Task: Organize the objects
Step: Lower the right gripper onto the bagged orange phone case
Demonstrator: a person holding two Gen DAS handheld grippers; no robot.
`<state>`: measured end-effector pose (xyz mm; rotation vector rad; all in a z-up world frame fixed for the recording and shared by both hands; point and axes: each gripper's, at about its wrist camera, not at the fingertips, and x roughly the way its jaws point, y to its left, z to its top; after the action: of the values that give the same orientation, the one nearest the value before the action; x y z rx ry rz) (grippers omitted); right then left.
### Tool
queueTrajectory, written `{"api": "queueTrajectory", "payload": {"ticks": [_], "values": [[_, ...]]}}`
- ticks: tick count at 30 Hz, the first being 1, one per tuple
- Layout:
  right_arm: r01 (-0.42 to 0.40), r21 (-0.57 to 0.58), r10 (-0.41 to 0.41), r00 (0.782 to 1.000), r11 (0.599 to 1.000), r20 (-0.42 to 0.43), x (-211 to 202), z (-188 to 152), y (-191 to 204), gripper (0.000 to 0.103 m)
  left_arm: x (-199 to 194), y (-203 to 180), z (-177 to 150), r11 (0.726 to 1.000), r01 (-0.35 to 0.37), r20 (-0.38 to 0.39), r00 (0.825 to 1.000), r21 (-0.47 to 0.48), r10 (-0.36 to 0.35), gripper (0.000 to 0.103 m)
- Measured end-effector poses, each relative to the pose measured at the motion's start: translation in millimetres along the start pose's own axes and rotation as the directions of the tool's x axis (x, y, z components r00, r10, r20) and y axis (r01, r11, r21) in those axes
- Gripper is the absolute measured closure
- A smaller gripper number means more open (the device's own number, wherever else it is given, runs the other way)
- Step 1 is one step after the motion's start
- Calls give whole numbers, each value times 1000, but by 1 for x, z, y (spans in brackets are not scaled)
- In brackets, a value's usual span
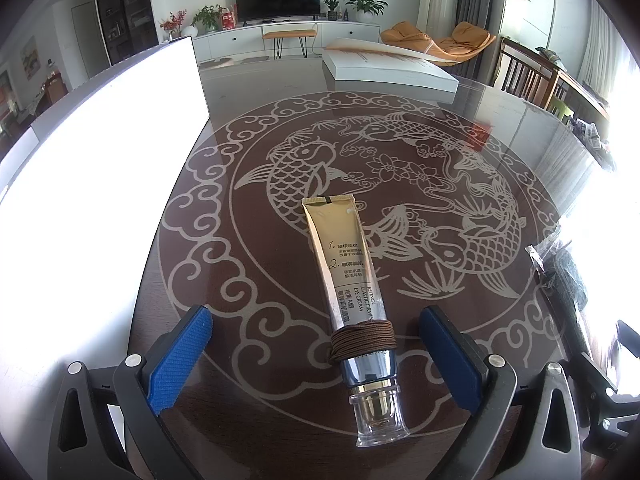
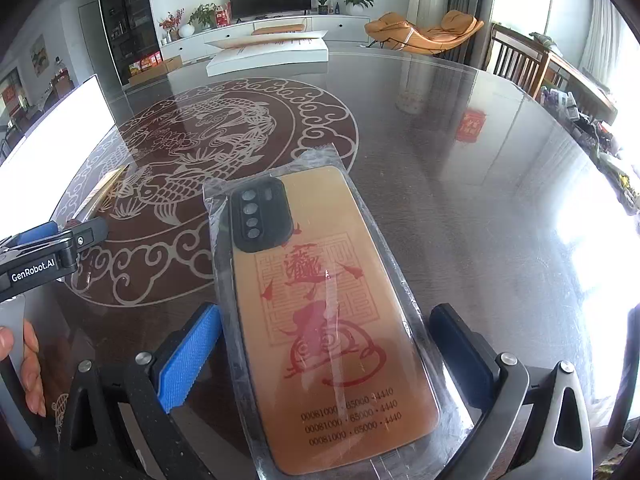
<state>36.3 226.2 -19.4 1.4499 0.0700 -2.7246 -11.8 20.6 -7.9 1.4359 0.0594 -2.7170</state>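
Your left claw (image 1: 316,354) stands spread wide around the gold tube (image 1: 344,272), touching nothing. The tube lies on the bench (image 1: 520,128) in the lower middle of the frame, clear cap toward you, brown cord wound near its neck — it reads "RETINOL ELASTIC FIRMING EYE CREAM".

Your right claw (image 2: 326,356) is released too, pads clear of the bagged phone case (image 2: 324,316) lying between them at lower centre, printed "00081000 · 65000 · 4440". At left, the other tool reads "GenRobot.AI".
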Motion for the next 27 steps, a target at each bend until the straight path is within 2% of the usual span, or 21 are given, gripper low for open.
{"api": "queueTrajectory", "payload": {"ticks": [27], "values": [[3,0,-3,1000,1000,0,2,1,0,0,-1,0,0,1000,0,0,1000,-2,0,0]]}}
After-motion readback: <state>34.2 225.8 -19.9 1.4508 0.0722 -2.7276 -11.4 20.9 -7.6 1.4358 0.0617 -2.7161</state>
